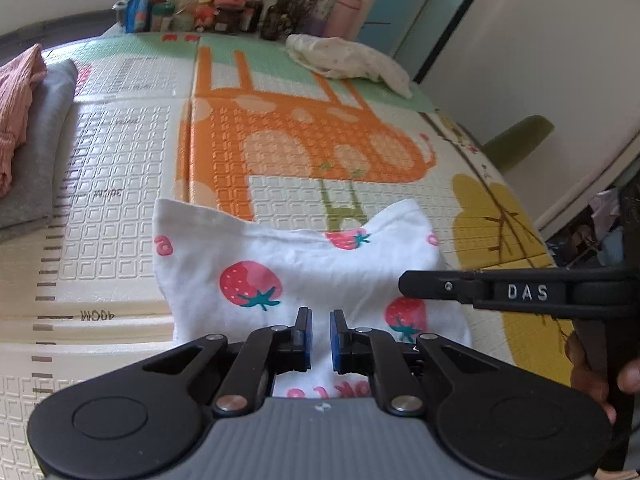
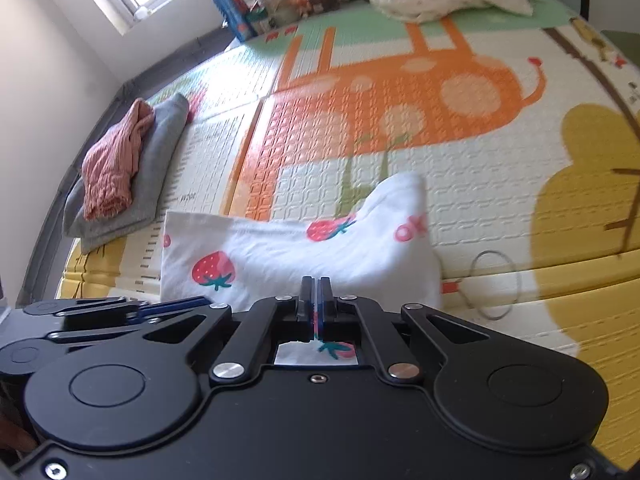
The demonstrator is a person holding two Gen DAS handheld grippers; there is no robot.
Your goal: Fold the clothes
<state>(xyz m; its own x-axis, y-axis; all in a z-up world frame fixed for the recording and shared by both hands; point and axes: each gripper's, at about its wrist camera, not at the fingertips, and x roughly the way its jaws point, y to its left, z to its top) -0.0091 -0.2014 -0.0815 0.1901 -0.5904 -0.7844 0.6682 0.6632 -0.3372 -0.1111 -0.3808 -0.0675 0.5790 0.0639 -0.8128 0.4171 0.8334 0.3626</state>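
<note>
A white garment with a strawberry print (image 1: 296, 268) lies on the play mat, near the front edge; it also shows in the right wrist view (image 2: 296, 256). My left gripper (image 1: 321, 334) hovers over its near part with a small gap between its blue pads, holding nothing. My right gripper (image 2: 316, 300) is shut on the garment's near edge, with printed cloth pinched between its pads. The right gripper's fingers (image 1: 448, 286) show at the garment's right side in the left wrist view.
A folded grey garment with a pink one on top (image 2: 120, 176) lies at the mat's left edge. A crumpled cream cloth (image 1: 348, 58) lies at the far side. Bottles and boxes (image 1: 224, 0) crowd the far edge. The patterned mat (image 1: 312, 132) lies between.
</note>
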